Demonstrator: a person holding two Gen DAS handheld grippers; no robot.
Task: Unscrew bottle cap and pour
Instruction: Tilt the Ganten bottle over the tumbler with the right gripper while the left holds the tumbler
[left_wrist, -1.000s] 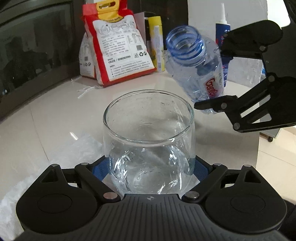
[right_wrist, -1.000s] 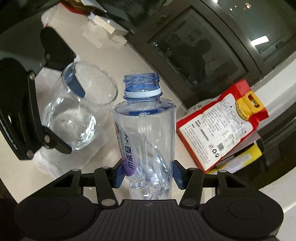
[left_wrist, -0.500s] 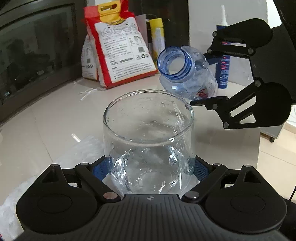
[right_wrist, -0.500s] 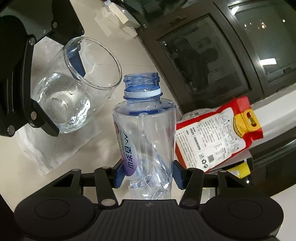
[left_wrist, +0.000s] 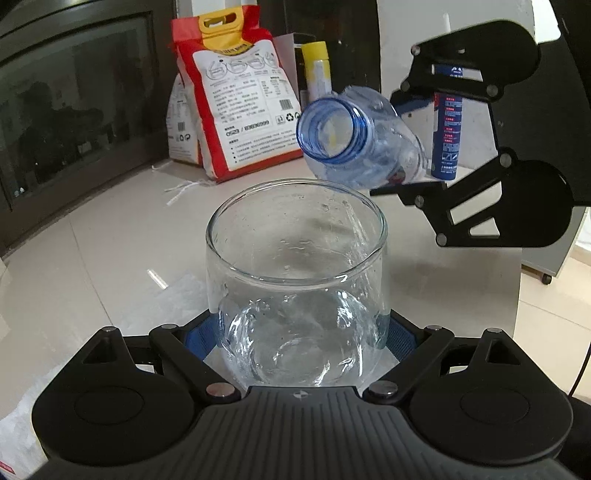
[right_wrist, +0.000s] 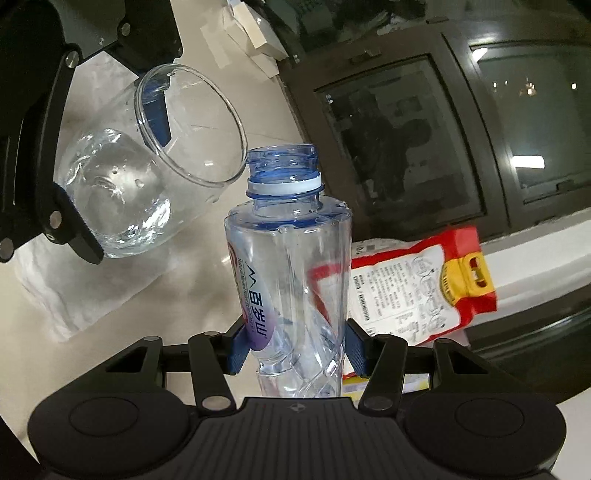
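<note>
My left gripper (left_wrist: 299, 332) is shut on a clear glass (left_wrist: 295, 280) with some water in its bottom; the glass also shows in the right wrist view (right_wrist: 147, 162). My right gripper (right_wrist: 295, 343) is shut on a clear plastic bottle (right_wrist: 291, 266) with a blue neck and no cap. In the left wrist view the bottle (left_wrist: 362, 144) is tilted, its open mouth just above the glass's far right rim. The bottle looks nearly empty. The cap is not in view.
A white cloth or paper (right_wrist: 74, 291) lies under the glass on the pale countertop (left_wrist: 92, 251). A red and white bag (left_wrist: 236, 103), a yellow-capped can (left_wrist: 317, 74) and a blue tube (left_wrist: 448, 136) stand at the back. A dark glass-fronted cabinet (right_wrist: 443, 129) is behind.
The right gripper has tilted the bottle further and brought its mouth down and closer to the glass rim. The glass has stayed in place in the left gripper.
</note>
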